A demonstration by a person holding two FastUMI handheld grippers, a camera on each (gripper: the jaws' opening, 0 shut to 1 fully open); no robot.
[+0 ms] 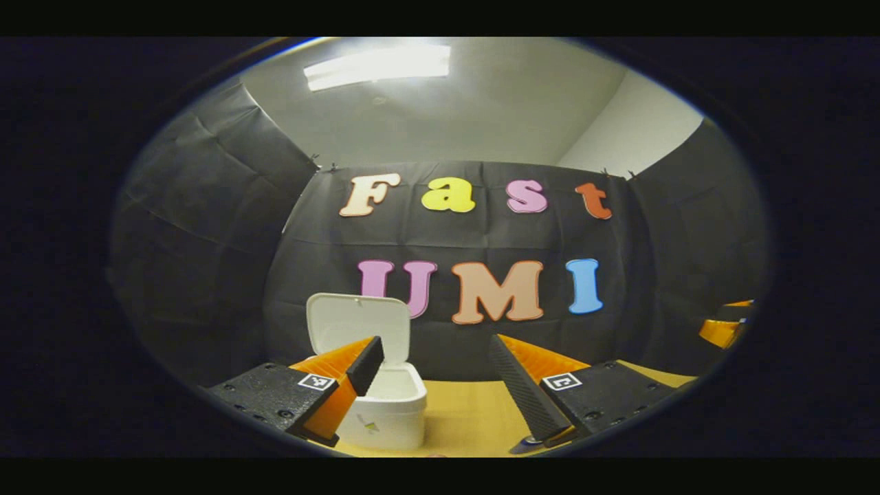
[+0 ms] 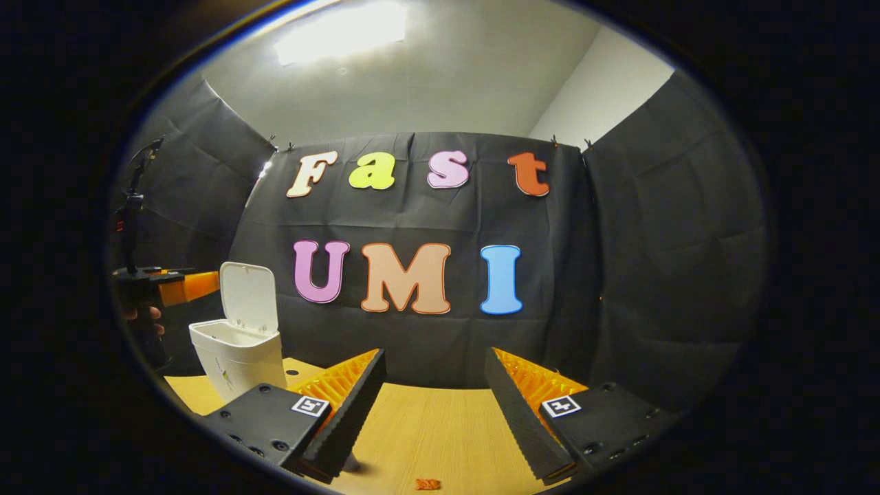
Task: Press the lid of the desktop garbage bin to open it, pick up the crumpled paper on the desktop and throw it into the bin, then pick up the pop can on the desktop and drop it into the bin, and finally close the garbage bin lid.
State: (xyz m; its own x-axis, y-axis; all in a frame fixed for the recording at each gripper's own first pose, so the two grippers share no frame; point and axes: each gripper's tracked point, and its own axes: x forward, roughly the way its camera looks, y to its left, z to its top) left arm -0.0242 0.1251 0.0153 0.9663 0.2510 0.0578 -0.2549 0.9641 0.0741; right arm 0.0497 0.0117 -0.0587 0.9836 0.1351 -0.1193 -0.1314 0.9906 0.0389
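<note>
Garbage bin (image 1: 388, 405) stands on the wooden counter (image 1: 467, 419) with its lid (image 1: 357, 323) swung up and upright behind the open mouth; the interior cannot be seen from either camera. In the left gripper view the bin sits just ahead of the left tongs (image 1: 440, 385), partly behind the left-hand finger, near the counter's back edge where the black cloth wall begins. Left tongs: fingers wide apart, nothing between them, both raised above the counter surface. At the far right of that view a bit of the other tool's orange body is visible. In the right gripper view the bin (image 2: 239, 357) appears toward the counter's left side, lid (image 2: 249, 297) standing vertical, white body with a small mark on the front face. Right tongs (image 2: 433, 412): fingers apart, empty, hovering over bare wood. A small orange scrap (image 2: 427, 484) lies on the counter at the near edge, between and below the fingers; too small to identify. At the left of this view a hand (image 2: 141, 316) grips the other tool beside the bin. Crumpled paper and pop can: cannot tell where they are.
</note>
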